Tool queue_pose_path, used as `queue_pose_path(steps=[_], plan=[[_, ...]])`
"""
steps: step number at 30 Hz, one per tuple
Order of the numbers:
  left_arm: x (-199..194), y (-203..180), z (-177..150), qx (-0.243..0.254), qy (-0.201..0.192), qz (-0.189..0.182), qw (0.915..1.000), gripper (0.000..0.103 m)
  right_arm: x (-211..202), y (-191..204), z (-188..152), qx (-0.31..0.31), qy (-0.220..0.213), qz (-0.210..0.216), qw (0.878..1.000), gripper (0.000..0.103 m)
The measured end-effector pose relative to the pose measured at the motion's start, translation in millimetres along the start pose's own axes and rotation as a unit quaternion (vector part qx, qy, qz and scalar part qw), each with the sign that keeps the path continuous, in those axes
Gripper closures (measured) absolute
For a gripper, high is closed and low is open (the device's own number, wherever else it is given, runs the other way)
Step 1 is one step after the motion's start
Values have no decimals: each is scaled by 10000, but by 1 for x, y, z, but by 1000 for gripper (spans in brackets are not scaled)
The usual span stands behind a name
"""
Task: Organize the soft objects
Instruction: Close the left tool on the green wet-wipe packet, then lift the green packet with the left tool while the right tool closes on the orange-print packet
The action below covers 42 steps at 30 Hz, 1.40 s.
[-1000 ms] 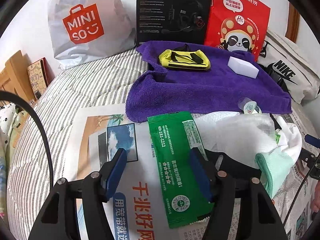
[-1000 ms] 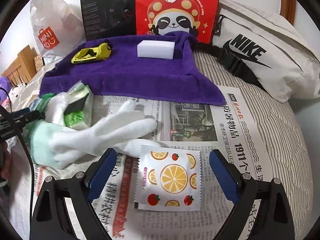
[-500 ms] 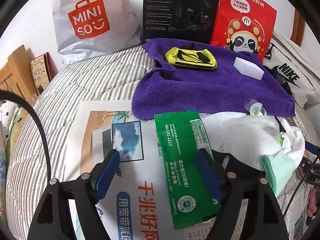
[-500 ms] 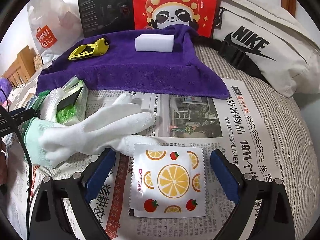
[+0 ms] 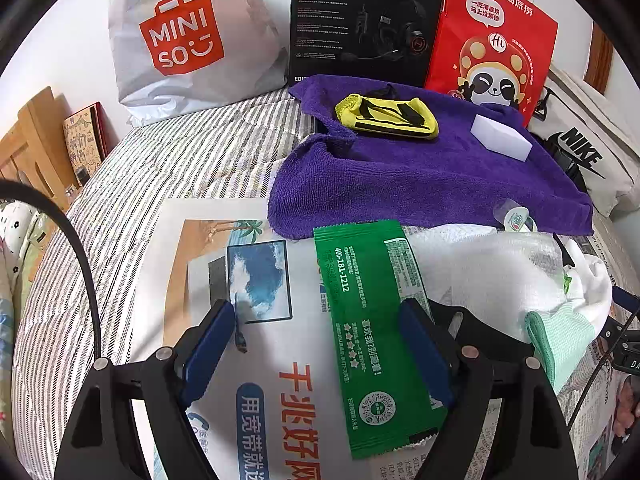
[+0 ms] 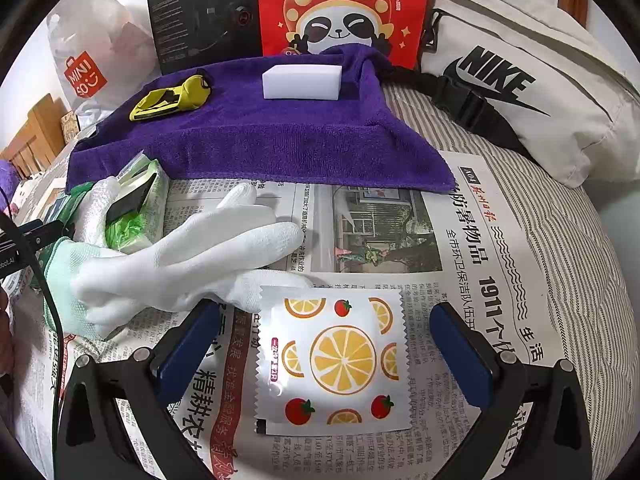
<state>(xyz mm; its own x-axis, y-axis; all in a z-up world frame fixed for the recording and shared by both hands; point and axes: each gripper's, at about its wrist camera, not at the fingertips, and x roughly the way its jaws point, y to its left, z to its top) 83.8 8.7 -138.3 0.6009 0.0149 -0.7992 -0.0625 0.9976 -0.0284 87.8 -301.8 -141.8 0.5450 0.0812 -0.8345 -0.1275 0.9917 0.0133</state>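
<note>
A purple towel (image 5: 420, 184) lies on the bed with a yellow and black pouch (image 5: 386, 116) and a white sponge block (image 5: 502, 140) on it; the towel also shows in the right wrist view (image 6: 280, 140). My left gripper (image 5: 320, 336) is open, its jaws either side of a green sachet (image 5: 372, 336) lying on newspaper. My right gripper (image 6: 326, 340) is open around a white sachet with an orange and tomato print (image 6: 336, 360). A white glove with a mint cuff (image 6: 180, 264) lies left of it, next to a green tissue pack (image 6: 136, 208).
A Miniso bag (image 5: 188, 40), a black headset box (image 5: 360, 20) and a red panda bag (image 5: 492, 40) stand at the back. A Nike bag (image 6: 520, 92) lies at the right. Newspapers (image 6: 460, 240) cover the striped bedding (image 5: 100, 240).
Both grippers have moved forward a little over their sachets. The jaws stay open and the objects have not moved.
</note>
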Motion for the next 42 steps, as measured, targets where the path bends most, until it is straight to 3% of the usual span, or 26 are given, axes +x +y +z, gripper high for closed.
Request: queue_pose_path(steps=[10,14,18,21,24,26,27,33,36,37,42], plan=[[-8,-2,2,-159,70,-474,9987,20,-17,-7,2,76,-52,41,9999,0],[2,-17,5,10,291,-286,9992,20,-31,-10,7,174,-174,155,9996,0],[5,-20,7,-66,298,-149,9994,15,-36,-11,7,190,-198,207,9994,0],[4,-15,6,-156,267,-98,9995,16,-36,-11,5,163,-174,224,9995,0],[2,-11,4,-198,224,-92,9995,28,-34,-12,2,105,-122,186,9997,0],[-1,-11,4,-146,184,-182,9996,50,-35,-13,0,91,-101,179,9997,0],[-2,-12,4,-113,170,-266,9994,55,-35,-14,0,93,-85,180,9998,0],[-4,-9,6,-103,209,-489,9985,63,-39,-17,-2,92,-19,200,9998,0],[-8,-5,8,-133,223,-531,9982,72,-42,-18,-2,54,-26,175,9998,0],[-9,-4,8,-90,206,-467,9987,101,-43,-18,-1,46,-20,175,9998,0],[-3,2,5,-37,380,-585,9976,98,-44,-19,-1,34,15,230,9997,0]])
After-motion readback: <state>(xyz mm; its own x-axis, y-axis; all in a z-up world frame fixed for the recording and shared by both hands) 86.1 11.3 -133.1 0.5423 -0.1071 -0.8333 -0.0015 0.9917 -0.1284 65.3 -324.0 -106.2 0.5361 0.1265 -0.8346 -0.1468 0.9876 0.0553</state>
